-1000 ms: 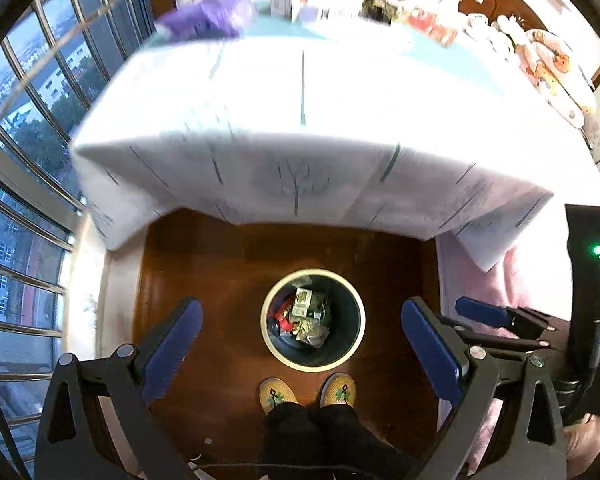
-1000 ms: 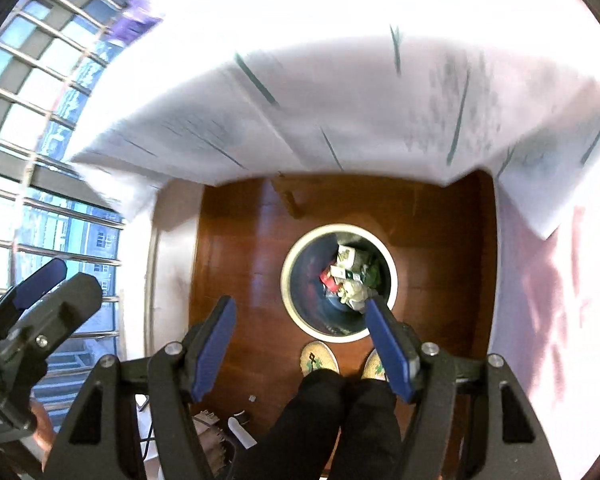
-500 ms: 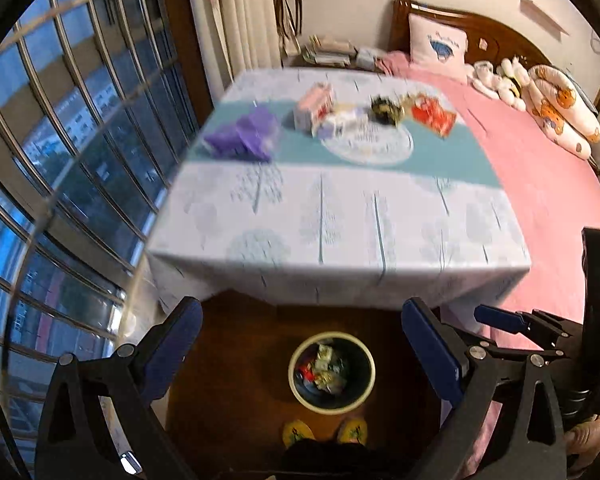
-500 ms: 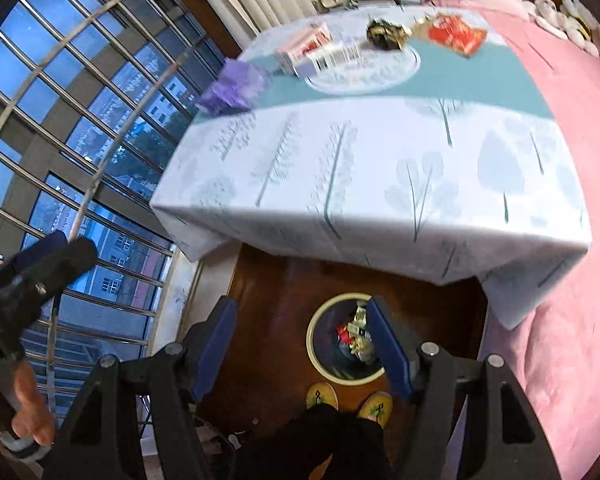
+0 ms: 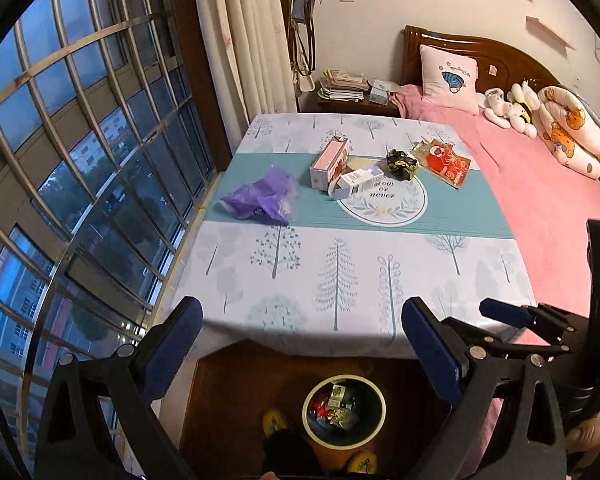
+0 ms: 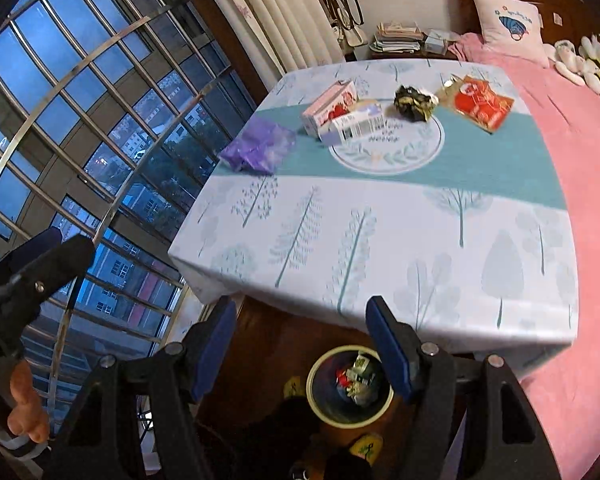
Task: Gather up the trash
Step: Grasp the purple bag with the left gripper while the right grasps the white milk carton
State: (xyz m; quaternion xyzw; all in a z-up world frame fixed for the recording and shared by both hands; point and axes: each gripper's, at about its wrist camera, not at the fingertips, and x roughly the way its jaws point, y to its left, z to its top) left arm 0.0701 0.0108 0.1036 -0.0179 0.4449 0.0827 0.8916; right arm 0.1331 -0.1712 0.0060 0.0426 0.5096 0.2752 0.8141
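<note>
On the far half of the tree-print tablecloth (image 5: 340, 280) (image 6: 380, 248) lies trash: a crumpled purple bag (image 5: 262, 200) (image 6: 258, 146), a pink carton (image 5: 328, 164) (image 6: 328, 108), a white and lilac box (image 5: 358, 184) (image 6: 354, 124), a dark crumpled wrapper (image 5: 400, 164) (image 6: 414, 102) and a red and gold packet (image 5: 444, 162) (image 6: 480, 102). A round bin (image 5: 344, 412) (image 6: 350, 392) with several scraps inside stands on the floor by the table's near edge. My left gripper (image 5: 302, 352) and right gripper (image 6: 300, 344) are both open and empty, held above the near edge and the bin.
A pink bed (image 5: 540, 184) with a pillow and plush toys runs along the table's right side. A barred window (image 5: 80, 160) fills the left. A nightstand with papers (image 5: 348, 88) and curtains stand behind. The person's slippered feet (image 5: 276, 420) are beside the bin.
Both grippers have risen and tilted up. The view went from the bin and the hanging cloth to the whole tabletop and the room behind. Both stayed open.
</note>
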